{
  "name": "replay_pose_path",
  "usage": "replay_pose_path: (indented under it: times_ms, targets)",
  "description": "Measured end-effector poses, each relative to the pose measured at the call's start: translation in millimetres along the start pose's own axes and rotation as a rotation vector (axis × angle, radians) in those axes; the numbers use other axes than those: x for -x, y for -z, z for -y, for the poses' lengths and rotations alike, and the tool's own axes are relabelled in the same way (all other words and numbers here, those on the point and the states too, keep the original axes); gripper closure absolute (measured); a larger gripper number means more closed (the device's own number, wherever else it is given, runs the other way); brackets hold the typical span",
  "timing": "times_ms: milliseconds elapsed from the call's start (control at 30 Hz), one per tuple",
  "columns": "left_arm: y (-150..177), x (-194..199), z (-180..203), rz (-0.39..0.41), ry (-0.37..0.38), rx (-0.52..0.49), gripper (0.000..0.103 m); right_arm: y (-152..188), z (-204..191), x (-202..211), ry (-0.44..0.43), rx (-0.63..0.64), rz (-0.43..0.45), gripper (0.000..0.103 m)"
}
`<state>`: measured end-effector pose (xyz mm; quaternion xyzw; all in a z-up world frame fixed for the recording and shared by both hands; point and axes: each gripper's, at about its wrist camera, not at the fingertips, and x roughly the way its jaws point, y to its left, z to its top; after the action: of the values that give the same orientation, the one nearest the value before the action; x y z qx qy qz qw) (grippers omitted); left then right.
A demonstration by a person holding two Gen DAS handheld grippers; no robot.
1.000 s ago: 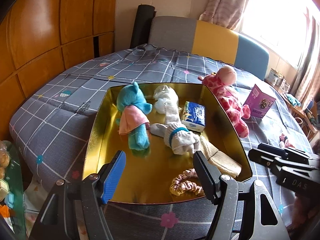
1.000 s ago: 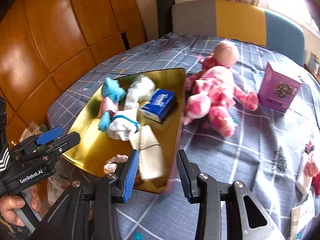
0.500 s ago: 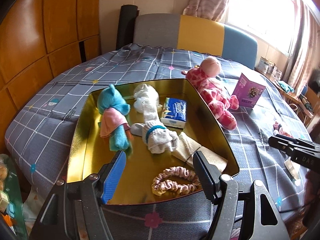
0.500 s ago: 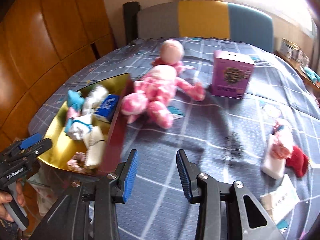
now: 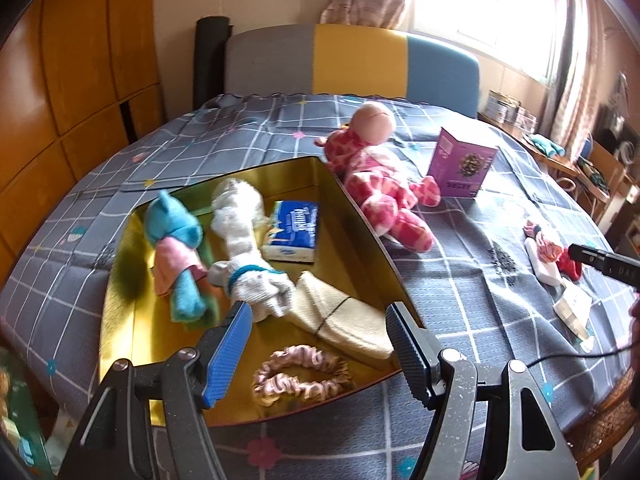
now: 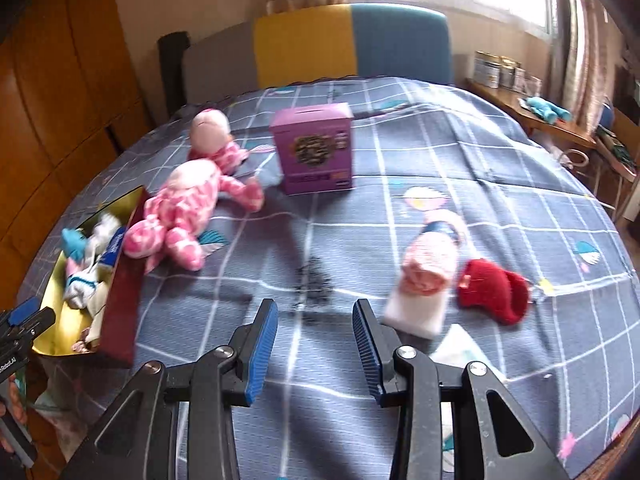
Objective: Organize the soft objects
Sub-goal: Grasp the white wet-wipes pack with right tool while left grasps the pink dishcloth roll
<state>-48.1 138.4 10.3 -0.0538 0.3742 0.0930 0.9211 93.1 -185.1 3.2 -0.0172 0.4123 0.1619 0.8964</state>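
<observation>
Since the earlier frame the right claw (image 6: 314, 344) has swung away from the gold tray (image 5: 120, 280) toward the open surface (image 6: 500, 208), jaws apart and empty; the left claw (image 5: 318, 340) stays spread over the tray's near edge, holding nothing. Nearest in the tray lies a pink scrunchie (image 5: 302, 376), then a cream cloth (image 5: 340, 320), white sock (image 5: 256, 284), blue plush (image 5: 176, 248) and tissue pack (image 5: 294, 232). Just beyond the tray's right wall rests the pink giraffe (image 5: 384, 188), farther off a purple box (image 6: 314, 148); a red pouch (image 6: 492, 292) lies right

Plush giraffe (image 5: 380, 184) just right of tray (image 5: 360, 216)
</observation>
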Motion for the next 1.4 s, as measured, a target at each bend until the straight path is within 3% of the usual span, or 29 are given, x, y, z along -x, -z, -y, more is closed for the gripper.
replay_pose_path:
  times_ms: [467, 667, 1000, 1400]
  targets:
    - [-20.7, -22.7, 59.0, -0.03, 0.117, -0.134, 0.033, 14.4, 92.7, 32.7, 0.194, -0.182, 0.011, 0.064]
    - [-31.9, -36.4, 97.9, -0.048, 0.191, -0.201, 0.033, 25.3, 125.2, 38.0, 0.227, -0.31, 0.014, 0.064]
    - [-43.2, -71.6, 167.0, -0.155, 0.321, -0.256, 0.033, 38.6, 155.4, 37.3, 0.115, -0.479, 0.025, 0.064]
    - [-77.5, -110.3, 275.8, -0.191, 0.425, -0.371, 0.027, 39.8, 158.3, 38.3, 0.056, -0.499, 0.047, 0.064]
